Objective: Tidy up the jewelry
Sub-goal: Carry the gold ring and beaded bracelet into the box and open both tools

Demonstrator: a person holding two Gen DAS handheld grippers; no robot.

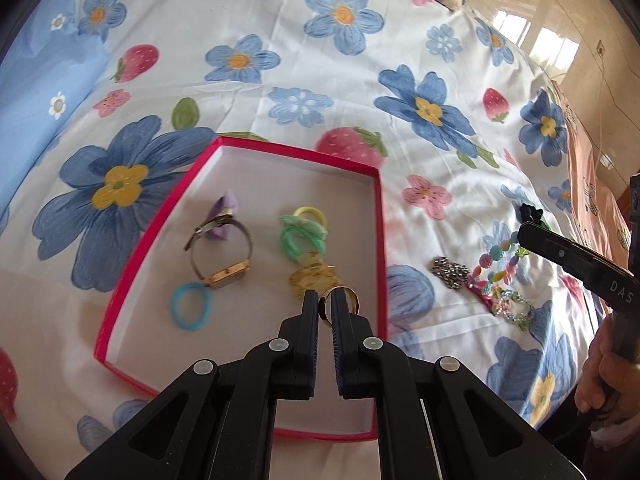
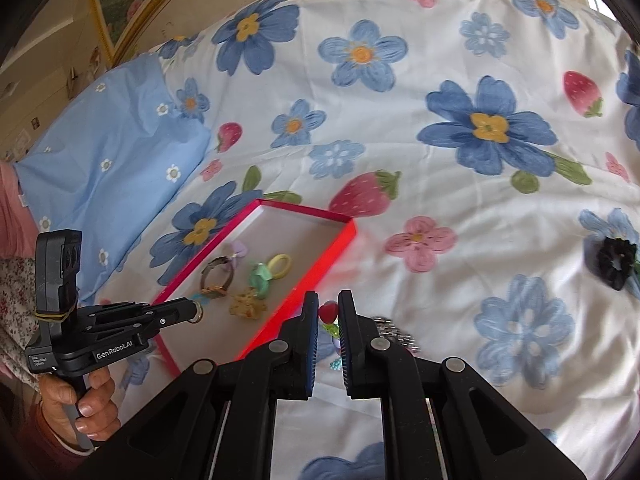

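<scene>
The left hand-held gripper [image 1: 325,304] is closed on a gold metal ring [image 1: 345,300], low in the centre of the left wrist view, over the near right corner of the shallow red-rimmed cardboard box [image 1: 140,252]. Inside the box lie a gold square-faced wristwatch [image 1: 224,260], a blue hair tie [image 1: 191,306], a lilac bow clip [image 1: 224,212] and green and yellow hair ties [image 1: 304,228]. The right hand-held gripper [image 2: 328,314] is clamped on a colourful beaded bracelet with a red heart bead [image 2: 328,312], low in the centre of the right wrist view, beside the box above the flowered bedsheet [image 2: 440,60].
</scene>
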